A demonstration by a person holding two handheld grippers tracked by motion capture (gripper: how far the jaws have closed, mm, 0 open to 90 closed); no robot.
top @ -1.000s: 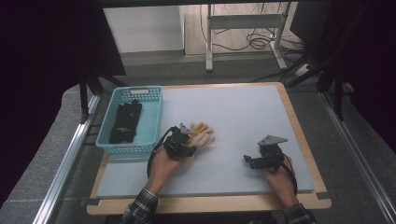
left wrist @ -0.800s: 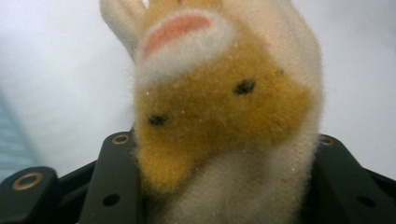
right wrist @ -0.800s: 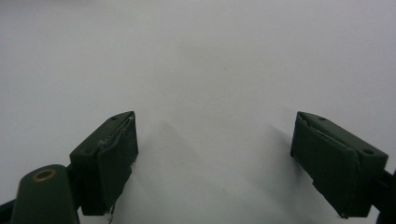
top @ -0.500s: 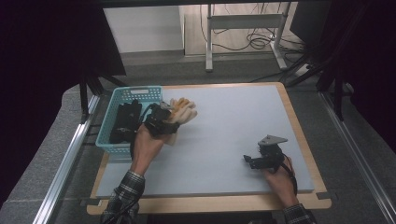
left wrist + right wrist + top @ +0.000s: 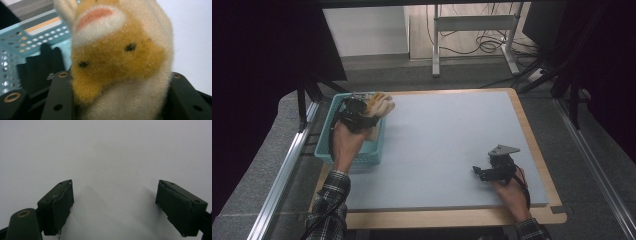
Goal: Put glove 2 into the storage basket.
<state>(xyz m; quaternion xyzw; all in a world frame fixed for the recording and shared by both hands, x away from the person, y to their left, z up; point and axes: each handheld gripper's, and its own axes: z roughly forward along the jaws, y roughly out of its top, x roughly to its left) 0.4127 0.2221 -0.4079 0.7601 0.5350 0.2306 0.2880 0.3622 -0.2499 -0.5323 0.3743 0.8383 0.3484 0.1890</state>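
Over the right rim of the teal basket (image 5: 324, 150), the left gripper (image 5: 362, 111) clamps a plush toy (image 5: 379, 104) between its jaws, its length pointing away from the hand toward the table's far side. Dark items (image 5: 40, 67), perhaps gloves, lie in the basket just below. A second ago the toy hung over the mat (image 5: 452, 145) near the basket; it has since travelled left and up. The right gripper (image 5: 482, 172) rests well apart, jaws wide and empty, unmoved.
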